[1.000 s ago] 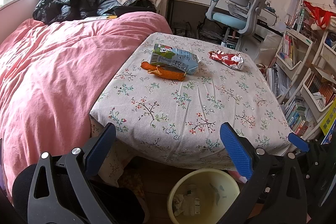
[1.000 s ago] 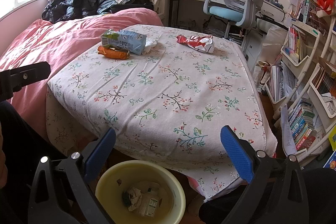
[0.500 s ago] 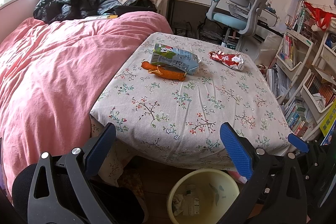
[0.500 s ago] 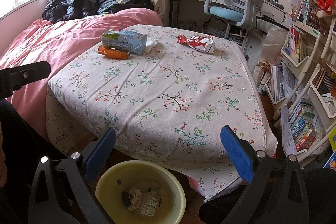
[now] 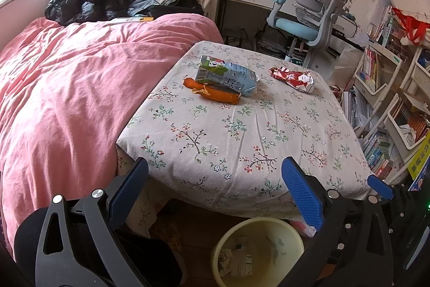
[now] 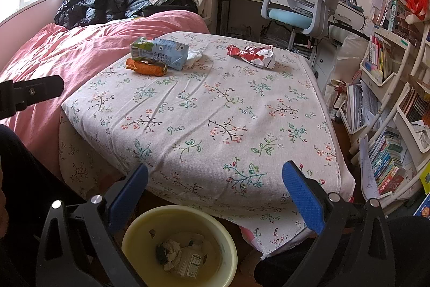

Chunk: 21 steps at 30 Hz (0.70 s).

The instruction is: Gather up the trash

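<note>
Left wrist view shows the left gripper (image 5: 213, 187) with its blue-padded jaws spread wide and holding nothing, hovering past the near edge of the floral-cloth table (image 5: 242, 131). At the far end of the table lies a flattened blue carton (image 5: 225, 75), its long axis running left to right across the view, green end to the left; it rests partly on an orange wrapper (image 5: 215, 94) that lies nearly parallel beside it. A crumpled red-and-white wrapper (image 5: 293, 77) sits apart to the right, also stretched left to right. In the right wrist view the right gripper (image 6: 215, 186) likewise stands open and empty above the yellow bin (image 6: 215, 230) on the floor, which holds crumpled paper and a flattened package. White tissue (image 6: 194, 55) peeks from behind the carton. The near half of the cloth is bare; a pink quilt (image 5: 67, 88) borders the table's left edge, and bookshelves (image 6: 387, 125) stand near its right.
</note>
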Tool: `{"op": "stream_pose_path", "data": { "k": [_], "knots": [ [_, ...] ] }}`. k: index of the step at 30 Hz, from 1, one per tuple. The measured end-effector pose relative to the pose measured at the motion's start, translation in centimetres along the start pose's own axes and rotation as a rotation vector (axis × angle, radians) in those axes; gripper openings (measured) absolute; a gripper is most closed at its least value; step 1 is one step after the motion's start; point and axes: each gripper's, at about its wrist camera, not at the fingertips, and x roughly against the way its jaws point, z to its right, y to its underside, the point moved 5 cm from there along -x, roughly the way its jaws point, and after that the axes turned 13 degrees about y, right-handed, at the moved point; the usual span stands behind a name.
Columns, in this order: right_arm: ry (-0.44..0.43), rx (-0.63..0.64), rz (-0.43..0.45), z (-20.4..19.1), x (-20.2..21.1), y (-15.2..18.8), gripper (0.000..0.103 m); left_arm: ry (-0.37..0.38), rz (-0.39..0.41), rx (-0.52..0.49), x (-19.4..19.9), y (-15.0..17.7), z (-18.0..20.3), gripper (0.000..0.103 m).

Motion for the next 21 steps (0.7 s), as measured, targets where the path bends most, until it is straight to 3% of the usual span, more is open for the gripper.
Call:
{"op": "stream_pose_path", "data": {
  "k": [8,12,17,21],
  "knots": [
    [-0.033,0.002,0.017,-0.7,0.0,-1.2,0.096,0.000,0.030,0.042,1.0,-0.8,-1.2,0.096],
    [-0.081,0.018,0.059,-1.7,0.2,-3.4,0.096,0.007,0.082,0.157,2.2,-1.8,-3.7,0.096],
    [-0.186,0.040,0.053,-4.1,-1.7,-5.8,0.096,-0.007,0.172,0.342,3.7,-2.1,-6.8,0.096],
    [-0.253,0.072,0.043,-6.7,-4.1,-7.5,0.096,-0.039,0.187,0.364,3.7,-2.4,-7.1,0.096]
  ]
}}
